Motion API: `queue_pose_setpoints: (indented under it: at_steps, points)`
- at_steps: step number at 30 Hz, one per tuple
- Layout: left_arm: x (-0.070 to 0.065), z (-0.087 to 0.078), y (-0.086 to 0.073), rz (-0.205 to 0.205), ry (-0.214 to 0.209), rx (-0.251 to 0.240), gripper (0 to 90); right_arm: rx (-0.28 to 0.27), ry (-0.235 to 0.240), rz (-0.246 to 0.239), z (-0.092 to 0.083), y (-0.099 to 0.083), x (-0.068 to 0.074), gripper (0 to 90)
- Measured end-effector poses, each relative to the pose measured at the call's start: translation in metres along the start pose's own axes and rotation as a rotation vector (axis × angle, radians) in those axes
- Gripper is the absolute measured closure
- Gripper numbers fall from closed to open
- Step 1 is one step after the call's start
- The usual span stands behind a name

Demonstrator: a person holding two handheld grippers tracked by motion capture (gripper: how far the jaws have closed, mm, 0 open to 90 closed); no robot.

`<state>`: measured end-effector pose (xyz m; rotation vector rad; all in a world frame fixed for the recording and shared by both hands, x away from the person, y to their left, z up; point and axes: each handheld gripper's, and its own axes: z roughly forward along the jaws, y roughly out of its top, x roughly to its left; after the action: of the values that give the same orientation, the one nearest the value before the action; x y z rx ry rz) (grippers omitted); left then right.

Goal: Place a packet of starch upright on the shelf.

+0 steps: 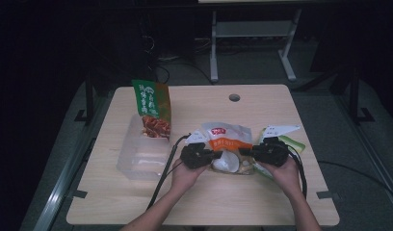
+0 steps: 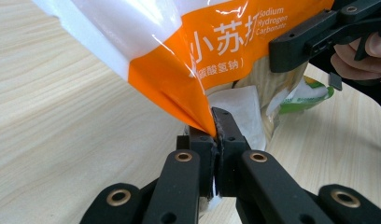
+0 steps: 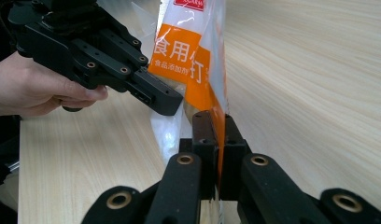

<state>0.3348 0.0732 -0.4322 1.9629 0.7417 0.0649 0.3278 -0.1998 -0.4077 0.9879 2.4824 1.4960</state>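
The orange bag (image 1: 227,144) is held at near centre of the table (image 1: 137,202), long axis left-right, pinched at its left edge by the left gripper (image 2: 215,122) and its right edge by the right gripper (image 3: 215,122), both clamped, equally near.

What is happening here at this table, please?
A person holds a claw in each hand and grips one orange and white bag from both sides. The left claw is shut on one edge of the bag, and the right claw is shut on the opposite edge. The bag is in the middle of the wooden table. Further left, a green bag stands in a clear box. Another green and white packet lies behind the right hand.
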Motion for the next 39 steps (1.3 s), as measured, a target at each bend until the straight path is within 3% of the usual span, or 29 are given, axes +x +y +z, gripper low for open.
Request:
queue_pose_setpoints:
  at_steps: [6, 11, 16, 26, 35, 39]
  points:
    - [-0.003, -0.002, -0.001, 0.032, 0.009, 0.002, 87.8, 0.012, 0.012, 0.000, 0.007, 0.001, 0.003, 83.7]
    - [-0.003, -0.002, -0.002, 0.030, 0.008, -0.001, 87.8, 0.022, 0.019, 0.007, 0.011, 0.001, 0.003, 82.6]
    - [-0.002, -0.005, -0.004, 0.028, 0.004, 0.003, 86.5, 0.031, 0.012, -0.015, 0.014, 0.002, 0.006, 87.9]
    - [-0.008, -0.022, -0.012, 0.074, 0.024, 0.034, 63.2, 0.006, 0.030, -0.025, 0.013, 0.006, 0.015, 89.8]
    - [-0.011, -0.033, -0.022, 0.104, 0.034, 0.057, 53.1, -0.015, 0.039, -0.018, 0.012, 0.008, 0.017, 89.9]
    - [-0.015, -0.038, -0.027, 0.143, 0.027, 0.079, 49.5, -0.026, 0.032, -0.012, 0.009, 0.010, 0.016, 89.9]
